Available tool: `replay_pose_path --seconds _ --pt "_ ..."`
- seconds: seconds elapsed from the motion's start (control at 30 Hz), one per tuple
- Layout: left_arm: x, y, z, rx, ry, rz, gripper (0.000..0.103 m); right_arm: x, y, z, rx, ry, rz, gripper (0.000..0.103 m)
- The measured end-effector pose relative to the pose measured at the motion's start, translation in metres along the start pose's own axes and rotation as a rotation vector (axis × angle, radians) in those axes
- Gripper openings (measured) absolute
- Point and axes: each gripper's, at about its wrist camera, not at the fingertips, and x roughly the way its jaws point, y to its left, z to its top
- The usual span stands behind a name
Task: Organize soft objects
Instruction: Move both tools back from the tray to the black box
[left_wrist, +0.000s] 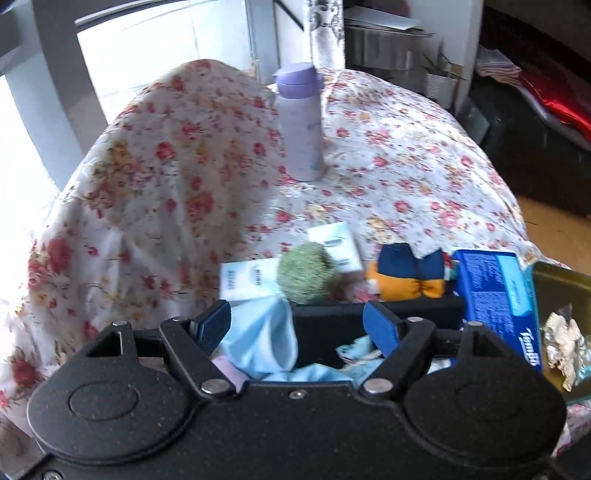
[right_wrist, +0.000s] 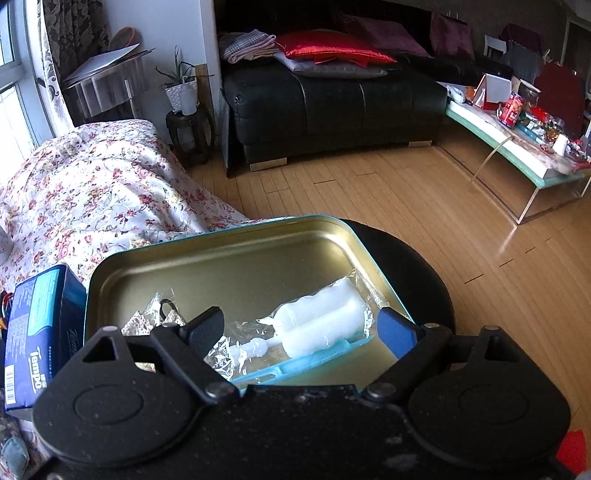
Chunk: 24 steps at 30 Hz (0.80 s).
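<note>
Left wrist view: my left gripper (left_wrist: 295, 325) hung over a black bin (left_wrist: 406, 308) on the flowered quilt (left_wrist: 388, 155).
Left fingers: they were spreading, blue ribbed pads (left_wrist: 212, 325) well apart; soft pale-blue cloth (left_wrist: 258, 343) lay bunched between them, and I could not tell if a pad touched it.
Soft things: beyond the bin's far rim sat a fuzzy green ball (left_wrist: 306, 275), round and bristly, and beside it a stitched navy-and-orange beanbag (left_wrist: 410, 275).
Boxes: two small white cartons (left_wrist: 336, 243) lay flat behind the ball; a glossy blue tissue pack (left_wrist: 498, 295) stood at the bin's right end.
Bottle: a smooth lilac cylinder (left_wrist: 299, 125) stood upright farther back on the quilt.
Right wrist view: my right gripper (right_wrist: 301, 334) hovered over a shallow rounded gold tin tray (right_wrist: 221, 258) with a teal rim.
Right fingers: they stood wide apart, gripping nothing.
Tray contents: a lumpy white piece in crinkled clear wrap (right_wrist: 321, 321) rested on a light-blue plastic strip (right_wrist: 295, 363).
</note>
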Motion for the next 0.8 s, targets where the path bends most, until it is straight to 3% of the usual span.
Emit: replay_pose_path --seconds 0.2,0.43,0.5,0.6,0.8 --pt "0.008 0.008 0.002 0.0 0.028 -0.034 0.076 -0.008 0.007 -0.001 -0.035 -0.033 -0.012 0.09" --pt "0.003 0.011 0.007 0.029 -0.011 -0.034 0.076 -0.033 0.037 -0.01 -0.187 -0.141 -0.021 0.098" --pt "0.004 0.017 0.01 0.015 -0.016 -0.033 0.077 -0.042 0.051 -0.017 -0.202 -0.152 0.03 0.101" --pt "0.004 0.026 0.012 -0.02 -0.026 -0.033 0.088 -0.053 0.074 -0.029 -0.213 -0.145 0.107 0.102" --pt "0.004 0.034 0.013 -0.053 -0.038 -0.05 0.088 -0.076 0.13 -0.049 -0.276 -0.13 0.307 0.102"
